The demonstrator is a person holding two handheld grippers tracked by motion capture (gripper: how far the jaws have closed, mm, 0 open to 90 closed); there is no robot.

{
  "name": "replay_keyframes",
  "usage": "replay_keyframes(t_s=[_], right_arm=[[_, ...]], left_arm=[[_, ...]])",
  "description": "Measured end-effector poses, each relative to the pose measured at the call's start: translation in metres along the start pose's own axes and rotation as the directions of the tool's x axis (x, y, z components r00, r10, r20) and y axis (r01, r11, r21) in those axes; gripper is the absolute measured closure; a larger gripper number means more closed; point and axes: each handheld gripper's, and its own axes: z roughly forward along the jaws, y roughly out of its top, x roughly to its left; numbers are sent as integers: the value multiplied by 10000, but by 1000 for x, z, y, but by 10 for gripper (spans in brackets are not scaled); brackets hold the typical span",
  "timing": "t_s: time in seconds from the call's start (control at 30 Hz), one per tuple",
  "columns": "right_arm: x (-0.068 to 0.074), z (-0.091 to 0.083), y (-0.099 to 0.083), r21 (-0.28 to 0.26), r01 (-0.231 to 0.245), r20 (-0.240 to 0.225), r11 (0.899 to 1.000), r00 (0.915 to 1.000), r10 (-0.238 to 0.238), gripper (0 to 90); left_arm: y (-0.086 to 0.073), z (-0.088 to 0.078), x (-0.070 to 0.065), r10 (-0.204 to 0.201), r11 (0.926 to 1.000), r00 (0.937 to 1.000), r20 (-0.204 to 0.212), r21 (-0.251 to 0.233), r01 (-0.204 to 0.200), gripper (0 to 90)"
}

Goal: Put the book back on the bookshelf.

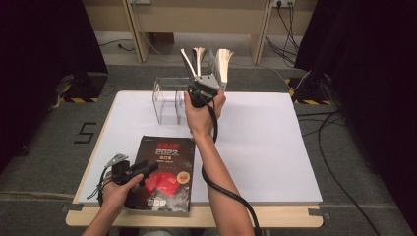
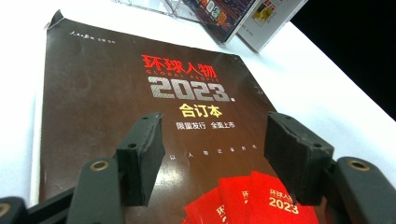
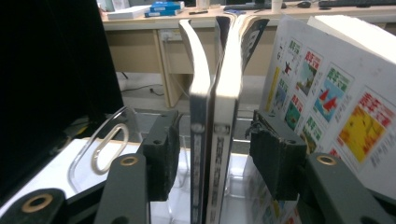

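On the white bench (image 1: pixel 255 142), a dark magazine (image 1: pixel 164 169) lies flat near the front edge, with the left gripper (image 1: pixel 147 168) resting over its lower left part, fingers (image 2: pixel 140 156) spread and gripping nothing. Farther back stands a clear acrylic rack (image 1: pixel 167 98) holding upright magazines (image 1: pixel 206 61). The right gripper (image 1: pixel 206 81) is at the rack; its own view shows two glossy magazine spines (image 3: pixel 210 140) between its released fingers (image 3: pixel 275 154), pads apart from them, and a colourful picture-grid cover (image 3: pixel 327 102) just beside.
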Motion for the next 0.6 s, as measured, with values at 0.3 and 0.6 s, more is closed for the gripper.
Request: replay_keyframes(t_s=[0.3, 0.6], right_arm=[[-7, -18, -14, 269, -11, -261, 9996, 9997, 18, 524], [-16, -33, -36, 880, -329, -727, 9956, 9966, 394, 524]], left_arm=[[1, -2, 0, 26, 10000, 10000, -91, -52, -27, 361], [2, -3, 2, 25, 10000, 9998, -175, -64, -26, 360]])
